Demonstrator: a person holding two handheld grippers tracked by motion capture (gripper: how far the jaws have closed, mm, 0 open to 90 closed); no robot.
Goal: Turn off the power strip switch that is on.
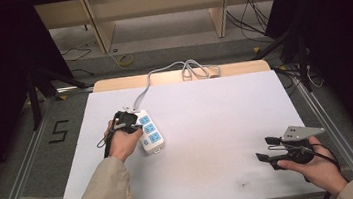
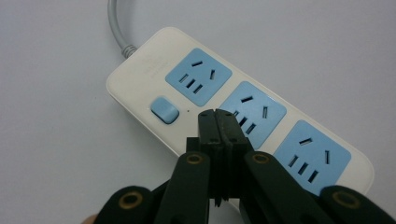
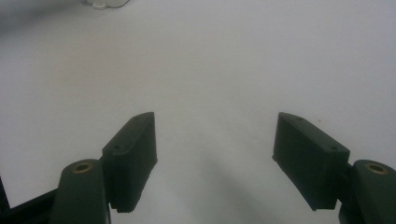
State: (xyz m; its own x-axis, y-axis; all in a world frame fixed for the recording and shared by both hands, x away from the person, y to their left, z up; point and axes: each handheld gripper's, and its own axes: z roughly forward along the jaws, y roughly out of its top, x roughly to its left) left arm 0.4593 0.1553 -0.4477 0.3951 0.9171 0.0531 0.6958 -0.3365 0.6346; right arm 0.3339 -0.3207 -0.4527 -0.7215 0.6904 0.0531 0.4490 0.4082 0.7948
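The table, covered by a white sheet, carries a single work item: a white power strip lying flat left of centre, its length running away from the person and its three blue sockets facing up. This face-up placement keeps the sockets and the control accessible from above. The grey cord leaves the far end of the strip and runs to the back edge of the table, where it lies in loose loops, so it does not cross the working area. The left gripper is held directly over the strip, at its left long edge. In the left gripper view its jaws are pressed together with nothing between them, and the closed tip sits just beside the blue rocker switch, over the white casing between the switch and the middle socket. A closed tip forms one narrow point, which is judged suited to pressing a small switch; whether it touches the casing cannot be determined. The right gripper is held well apart near the right front corner, low over bare sheet, jaws spread wide and empty, evidently parked clear of the left hand.
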